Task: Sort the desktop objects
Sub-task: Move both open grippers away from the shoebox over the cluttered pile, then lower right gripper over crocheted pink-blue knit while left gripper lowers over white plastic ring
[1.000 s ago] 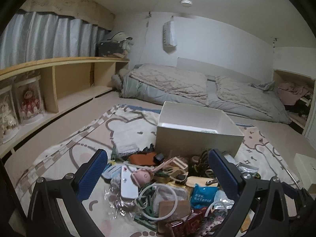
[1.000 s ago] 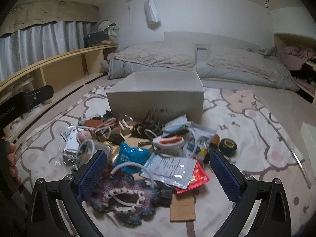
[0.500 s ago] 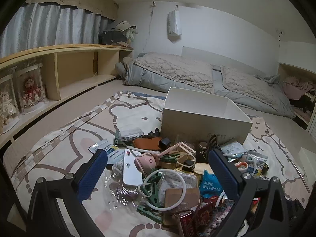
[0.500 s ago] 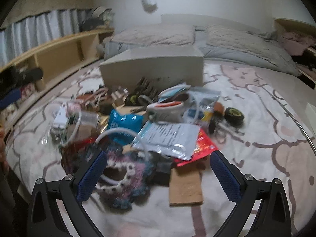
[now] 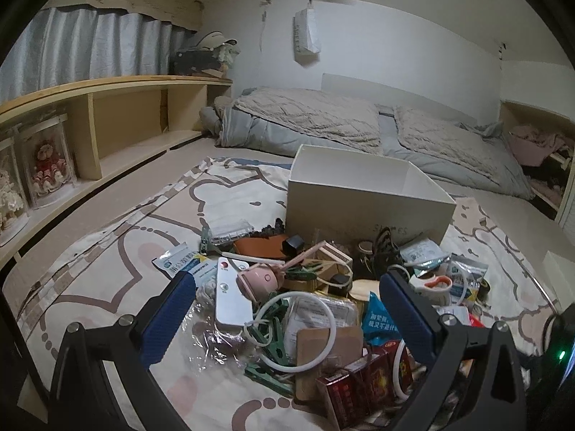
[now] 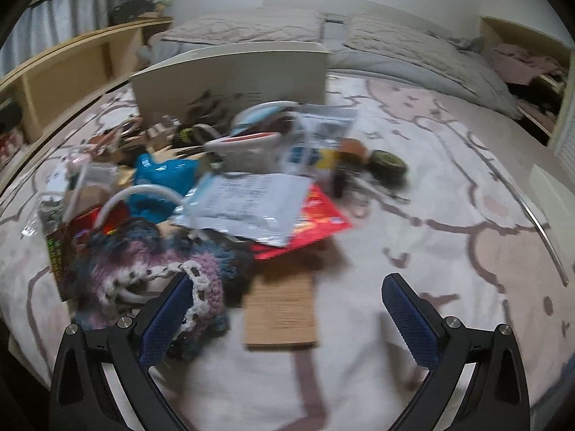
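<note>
A patterned blanket (image 5: 118, 251) is spread on the floor, with a bed (image 5: 359, 125) behind it and a wooden shelf (image 5: 107, 115) along the left wall. An open white box (image 5: 363, 204) is set on the blanket just behind a pile of small things (image 5: 305, 287); faint lettering on its front cannot be read in full.

In the pile, a white flat device (image 5: 230, 296), a brown card (image 6: 280, 316), a knitted purple-blue piece (image 6: 151, 262), a printed white pouch (image 6: 248, 204) lying over a red packet (image 6: 316, 212), a blue packet (image 5: 381, 319) with Chinese print, red cartons (image 5: 363, 384), a white ring (image 5: 298, 330), a pink round gadget (image 5: 258, 280) and a dark tape roll (image 6: 388, 165) are seen.

The left gripper (image 5: 287, 319) is held wide apart above the pile, nothing between its jaws. The right gripper (image 6: 287, 319) is likewise spread wide and empty, low over the brown card, its left finger (image 6: 165, 319) just beside the knitted piece.

Compared with half a second ago, the right view has been brought lower and closer to the pile and is blurred; the left view is little changed.
</note>
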`<action>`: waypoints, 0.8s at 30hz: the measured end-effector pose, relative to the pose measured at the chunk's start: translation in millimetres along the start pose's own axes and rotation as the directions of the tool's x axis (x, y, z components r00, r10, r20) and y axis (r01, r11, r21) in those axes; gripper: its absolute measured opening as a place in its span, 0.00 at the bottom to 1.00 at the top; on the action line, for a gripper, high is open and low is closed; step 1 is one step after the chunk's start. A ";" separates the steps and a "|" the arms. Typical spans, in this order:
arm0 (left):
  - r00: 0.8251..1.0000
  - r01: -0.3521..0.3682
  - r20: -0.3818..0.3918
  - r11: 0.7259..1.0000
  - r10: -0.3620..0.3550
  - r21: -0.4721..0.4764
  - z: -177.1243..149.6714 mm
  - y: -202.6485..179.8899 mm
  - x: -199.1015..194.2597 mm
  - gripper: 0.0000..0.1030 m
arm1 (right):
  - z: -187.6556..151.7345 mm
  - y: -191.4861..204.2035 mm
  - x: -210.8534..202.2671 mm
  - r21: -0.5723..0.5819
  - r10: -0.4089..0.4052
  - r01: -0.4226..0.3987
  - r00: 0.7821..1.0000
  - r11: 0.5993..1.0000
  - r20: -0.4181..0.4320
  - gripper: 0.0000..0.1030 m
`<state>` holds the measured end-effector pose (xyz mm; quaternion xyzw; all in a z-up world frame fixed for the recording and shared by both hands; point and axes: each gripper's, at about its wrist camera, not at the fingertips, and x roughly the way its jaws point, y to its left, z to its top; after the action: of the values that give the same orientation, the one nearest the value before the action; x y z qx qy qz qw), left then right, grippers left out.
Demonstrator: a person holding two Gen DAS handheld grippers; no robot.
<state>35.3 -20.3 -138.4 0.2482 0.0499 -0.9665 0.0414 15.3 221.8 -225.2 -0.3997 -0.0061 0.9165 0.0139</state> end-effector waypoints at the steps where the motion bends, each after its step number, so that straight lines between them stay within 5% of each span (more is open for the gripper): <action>1: 1.000 0.002 -0.003 1.000 -0.002 0.007 -0.9 -1.7 0.6 1.00 | 0.4 -5.0 -1.5 0.005 -0.019 0.019 1.000 1.000 0.003 1.00; 12: 0.995 0.054 -0.088 0.994 -0.046 0.094 -24.7 -30.1 11.3 1.00 | 7.6 -57.3 -3.0 0.083 -0.175 0.175 0.985 0.981 -0.006 1.00; 24: 0.979 0.112 -0.187 0.982 -0.082 0.155 -56.7 -57.3 19.7 1.00 | 13.3 -132.5 -10.0 0.262 -0.337 0.340 0.940 0.903 -0.058 1.00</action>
<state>39.1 42.0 -193.1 0.3345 -0.0145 -0.9418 -0.0312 15.1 353.9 -205.8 -0.3920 0.0489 0.8903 0.2264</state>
